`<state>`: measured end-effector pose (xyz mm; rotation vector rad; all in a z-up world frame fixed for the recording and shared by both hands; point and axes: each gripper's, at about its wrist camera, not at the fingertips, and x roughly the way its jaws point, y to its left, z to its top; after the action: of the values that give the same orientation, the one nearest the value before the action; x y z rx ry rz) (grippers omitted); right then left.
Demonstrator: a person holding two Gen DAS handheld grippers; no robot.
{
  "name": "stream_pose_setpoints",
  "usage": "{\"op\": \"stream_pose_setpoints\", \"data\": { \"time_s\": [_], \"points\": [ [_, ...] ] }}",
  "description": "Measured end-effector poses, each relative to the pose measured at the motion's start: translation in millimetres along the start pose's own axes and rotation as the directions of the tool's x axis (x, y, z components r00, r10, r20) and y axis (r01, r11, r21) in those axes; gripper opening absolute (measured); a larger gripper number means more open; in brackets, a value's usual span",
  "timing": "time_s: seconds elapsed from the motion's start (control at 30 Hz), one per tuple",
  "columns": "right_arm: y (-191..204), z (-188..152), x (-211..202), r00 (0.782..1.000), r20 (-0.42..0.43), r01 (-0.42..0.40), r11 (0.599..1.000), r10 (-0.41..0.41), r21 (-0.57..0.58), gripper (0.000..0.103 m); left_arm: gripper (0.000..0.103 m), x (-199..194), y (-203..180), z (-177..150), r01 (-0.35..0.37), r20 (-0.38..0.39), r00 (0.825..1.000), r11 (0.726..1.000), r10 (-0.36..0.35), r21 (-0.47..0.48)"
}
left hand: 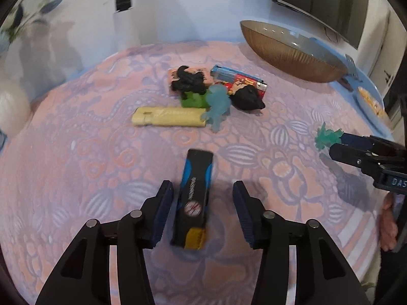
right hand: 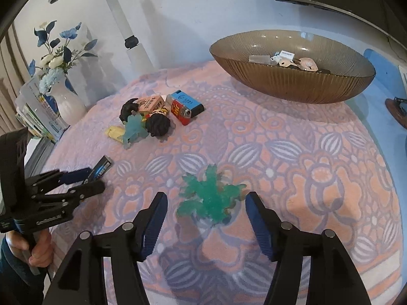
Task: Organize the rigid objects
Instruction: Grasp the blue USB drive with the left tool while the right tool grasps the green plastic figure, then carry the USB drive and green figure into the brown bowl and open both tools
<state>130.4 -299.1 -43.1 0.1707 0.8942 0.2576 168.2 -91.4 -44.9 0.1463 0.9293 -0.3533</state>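
Observation:
A black and blue USB stick (left hand: 194, 198) lies on the patterned cloth between the open jaws of my left gripper (left hand: 203, 190), not clamped. In the right wrist view the stick (right hand: 101, 169) pokes out past the left gripper (right hand: 90, 180). A green translucent toy (right hand: 209, 198) lies between the open jaws of my right gripper (right hand: 206, 200); it also shows in the left wrist view (left hand: 326, 137), beside the right gripper (left hand: 338, 143). A pile of small items (left hand: 216, 89) sits farther back: a yellow lighter (left hand: 169, 117), a pale blue figure (left hand: 217, 104), black-haired figures and lighters.
A brown ribbed glass bowl (right hand: 292, 86) with several small items stands at the back right. A white vase with blue flowers (right hand: 63, 96) and books (right hand: 38, 117) stand at the back left. A screen (left hand: 323, 2) hangs on the wall.

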Motion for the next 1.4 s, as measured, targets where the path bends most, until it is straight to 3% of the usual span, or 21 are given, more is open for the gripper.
{"op": "stream_pose_setpoints", "data": {
  "time_s": [0.1,0.23,0.3,0.37,0.47,0.57,0.77,0.93,1.07,1.33,1.37,1.4],
  "points": [
    [-4,-1,0,1.000,0.002,-0.016,1.000,0.016,0.011,0.062,0.020,-1,-7,2,-0.006,0.011,1.000,1.000,0.006,0.030],
    [-1,0,3,1.000,-0.007,0.007,1.000,-0.007,0.010,0.062,0.020,-5,-10,0,0.006,0.029,1.000,1.000,-0.007,0.028],
    [8,0,5,0.998,-0.008,0.062,0.998,-0.062,-0.029,0.054,0.020,-9,-9,0,0.045,0.041,0.998,0.999,-0.046,0.010],
    [20,0,10,0.992,-0.009,0.126,0.988,-0.128,-0.085,0.038,0.020,-14,-9,3,0.078,0.057,0.995,0.997,-0.078,-0.010],
    [35,-2,7,0.986,0.019,0.168,0.975,-0.167,-0.146,0.038,0.020,-25,-11,10,0.099,0.093,0.991,0.995,-0.097,-0.021],
    [36,6,-11,0.989,0.070,0.138,0.982,-0.130,-0.132,0.037,0.020,-34,-15,21,0.119,0.119,0.986,0.993,-0.116,-0.019],
    [2,47,-72,0.962,0.228,0.166,0.984,-0.148,-0.059,0.037,0.020,-47,-34,69,0.122,0.184,0.975,0.992,-0.126,0.034],
    [-52,99,-105,0.935,0.291,0.187,0.979,-0.203,0.080,0.038,0.020,-54,-64,137,0.169,0.267,0.947,0.983,-0.180,0.065],
    [-84,128,-102,0.936,0.279,0.174,0.970,-0.217,0.171,0.038,0.020,-30,-87,187,0.238,0.263,0.934,0.970,-0.241,0.042],
    [-109,137,-57,0.966,0.150,0.171,0.956,-0.210,0.239,0.038,0.020,27,-126,204,0.262,0.174,0.948,0.964,-0.265,0.044],
    [-111,136,-54,0.967,0.148,0.168,0.955,-0.208,0.244,0.043,0.022,30,-129,203,0.255,0.167,0.951,0.965,-0.261,0.055],
    [-114,135,-52,0.967,0.142,0.171,0.952,-0.212,0.252,0.048,0.037,30,-130,201,0.251,0.156,0.954,0.966,-0.257,0.057]
  ]
}}
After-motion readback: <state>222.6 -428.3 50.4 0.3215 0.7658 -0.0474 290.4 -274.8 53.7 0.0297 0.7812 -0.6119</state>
